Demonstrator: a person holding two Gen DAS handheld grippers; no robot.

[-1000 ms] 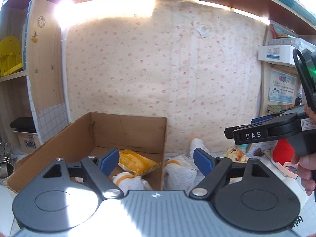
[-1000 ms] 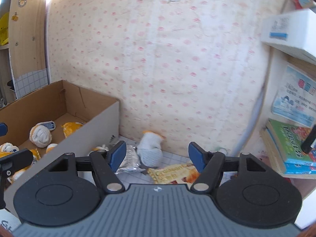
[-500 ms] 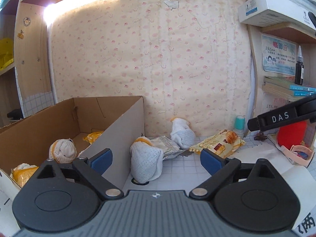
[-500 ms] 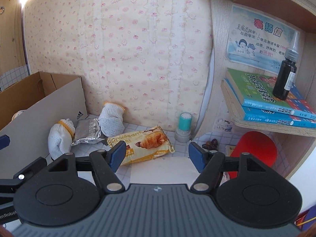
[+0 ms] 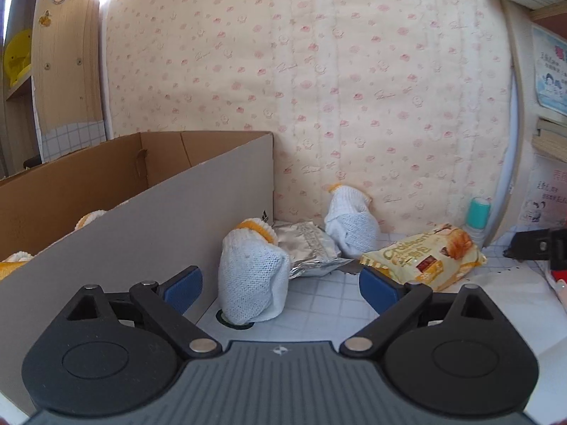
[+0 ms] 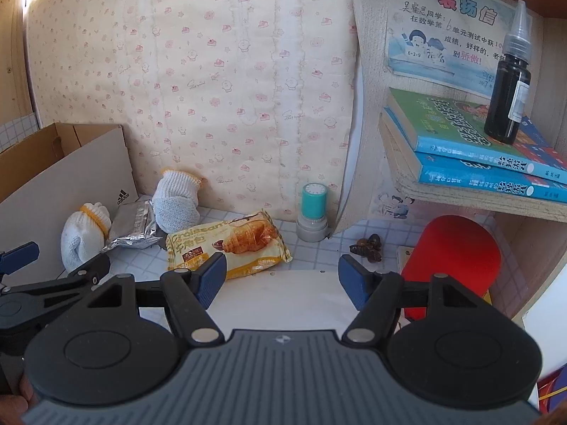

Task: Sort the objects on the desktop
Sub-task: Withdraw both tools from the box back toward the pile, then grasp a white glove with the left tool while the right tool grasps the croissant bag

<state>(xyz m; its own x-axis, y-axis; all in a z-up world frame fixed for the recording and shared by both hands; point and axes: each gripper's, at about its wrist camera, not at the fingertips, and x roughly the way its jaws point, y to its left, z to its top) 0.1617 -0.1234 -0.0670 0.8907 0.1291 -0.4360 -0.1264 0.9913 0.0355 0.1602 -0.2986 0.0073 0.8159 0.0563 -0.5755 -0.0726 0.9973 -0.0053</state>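
My left gripper (image 5: 280, 288) is open, low over the desk, with a rolled white glove (image 5: 253, 276) standing between and just beyond its blue pads. Behind that glove lie a silver foil packet (image 5: 308, 248), a second rolled glove (image 5: 349, 223) against the wall, and a yellow croissant packet (image 5: 425, 256). The cardboard box (image 5: 149, 219) stands at left, with more rolled gloves partly hidden inside. My right gripper (image 6: 281, 279) is open and empty above white paper (image 6: 283, 294), with the croissant packet (image 6: 230, 244) just ahead of its left pad. The near glove (image 6: 83, 235) sits by the box (image 6: 67, 173).
A teal stamp (image 6: 312, 212) stands at the wall's foot. A red round object (image 6: 457, 251) sits under a shelf holding books (image 6: 471, 141) and a dark dropper bottle (image 6: 510, 85). Small brown bits (image 6: 366, 248) lie on the checked desk surface (image 5: 329, 304).
Both grippers have swung right and lowered, away from over the box toward the items on the desk. The glove and croissant packet now appear much closer.
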